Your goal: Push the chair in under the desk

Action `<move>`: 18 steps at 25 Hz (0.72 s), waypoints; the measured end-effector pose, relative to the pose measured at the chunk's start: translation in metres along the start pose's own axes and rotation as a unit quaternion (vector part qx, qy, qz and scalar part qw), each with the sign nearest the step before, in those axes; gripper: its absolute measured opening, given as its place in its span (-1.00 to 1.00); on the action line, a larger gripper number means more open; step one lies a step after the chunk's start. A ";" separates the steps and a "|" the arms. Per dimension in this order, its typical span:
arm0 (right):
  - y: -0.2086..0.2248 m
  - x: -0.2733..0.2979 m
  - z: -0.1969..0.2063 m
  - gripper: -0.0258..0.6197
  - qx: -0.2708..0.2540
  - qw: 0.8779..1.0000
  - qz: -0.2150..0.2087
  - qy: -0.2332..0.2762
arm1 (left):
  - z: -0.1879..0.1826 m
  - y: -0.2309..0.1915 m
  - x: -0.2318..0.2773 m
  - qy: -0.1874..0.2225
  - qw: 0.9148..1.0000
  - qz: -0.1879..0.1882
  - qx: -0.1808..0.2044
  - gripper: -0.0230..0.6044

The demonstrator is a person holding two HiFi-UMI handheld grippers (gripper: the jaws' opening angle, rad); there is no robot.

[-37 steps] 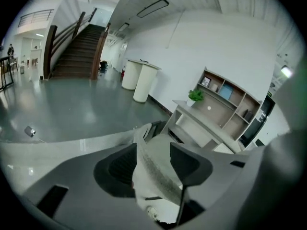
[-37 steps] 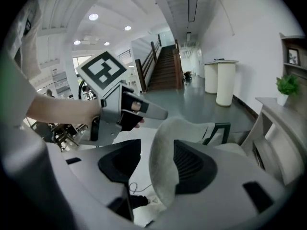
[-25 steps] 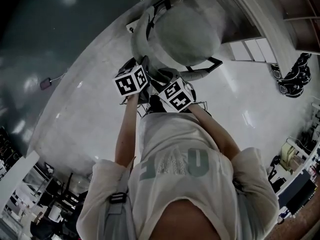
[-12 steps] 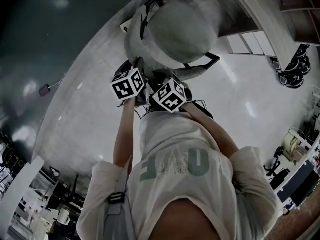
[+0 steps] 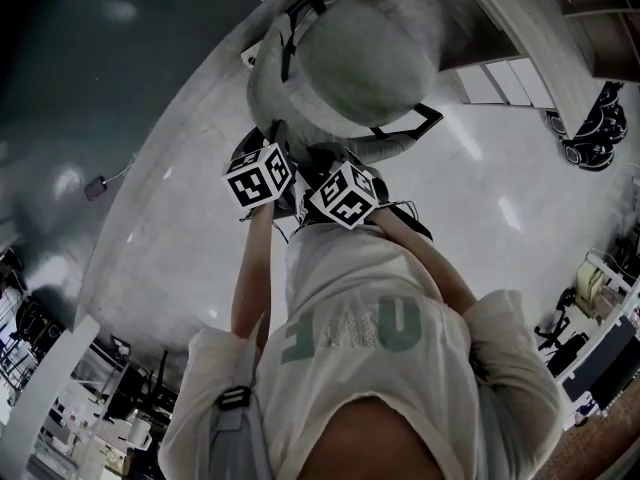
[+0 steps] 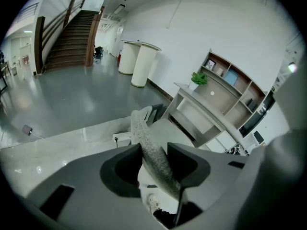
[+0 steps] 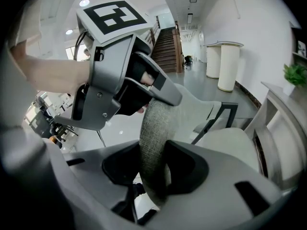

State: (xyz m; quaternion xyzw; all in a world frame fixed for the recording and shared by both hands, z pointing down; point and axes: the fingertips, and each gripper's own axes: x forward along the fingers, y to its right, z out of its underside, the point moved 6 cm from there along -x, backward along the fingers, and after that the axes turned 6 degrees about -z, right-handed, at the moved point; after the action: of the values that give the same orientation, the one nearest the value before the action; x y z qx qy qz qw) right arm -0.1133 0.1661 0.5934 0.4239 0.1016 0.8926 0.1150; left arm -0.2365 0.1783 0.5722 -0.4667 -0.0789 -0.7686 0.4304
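A grey office chair stands in front of a white desk, its seat towards the desk. In the left gripper view the backrest's thin fabric top edge runs between the jaws of my left gripper. The jaws are closing and the pads touch both sides of the edge. My right gripper holds the same backrest edge just beside the left one. Its jaws are closing too, and the fabric fills the gap. The left gripper shows close by in the right gripper view. Both marker cubes sit side by side above the backrest.
The desk carries shelving and a small plant. Two white round columns and a staircase lie beyond the grey floor. A small plug on a cord rests on the floor at left. Black equipment stands at right.
The chair and both marker cubes sit slightly higher and further left in the head view. Both grippers stay at the backrest's top edge.
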 end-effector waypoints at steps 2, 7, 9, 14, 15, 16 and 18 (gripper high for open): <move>0.002 -0.001 0.000 -0.49 0.001 1.000 0.004 0.001 | -0.001 0.001 0.002 -0.001 1.000 0.004 0.001 -0.37; 0.028 -0.014 0.005 -0.51 0.006 1.000 0.020 0.007 | -0.011 0.025 0.018 -0.003 1.000 0.014 0.006 -0.37; 0.038 -0.018 0.006 -0.51 0.006 1.000 0.026 0.008 | -0.016 0.034 0.025 -0.001 1.000 0.020 0.009 -0.37; 0.064 -0.027 0.006 -0.52 0.002 1.000 0.025 0.003 | -0.028 0.052 0.042 -0.003 1.000 0.025 0.011 -0.37; 0.068 -0.029 0.007 -0.52 0.003 1.000 0.023 0.004 | -0.030 0.056 0.044 -0.004 1.000 0.024 0.009 -0.37; 0.073 -0.032 0.008 -0.52 0.005 1.000 0.022 0.005 | -0.032 0.061 0.047 -0.005 1.000 0.023 0.009 -0.37; 0.083 -0.036 0.009 -0.52 0.007 1.000 0.025 0.009 | -0.036 0.069 0.053 -0.004 1.000 0.023 0.009 -0.37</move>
State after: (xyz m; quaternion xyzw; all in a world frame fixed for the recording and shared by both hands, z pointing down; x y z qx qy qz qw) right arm -0.0941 0.0776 0.5954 0.4190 0.0983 0.8983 0.0887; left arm -0.2193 0.0863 0.5744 -0.4675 -0.0764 -0.7557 0.4522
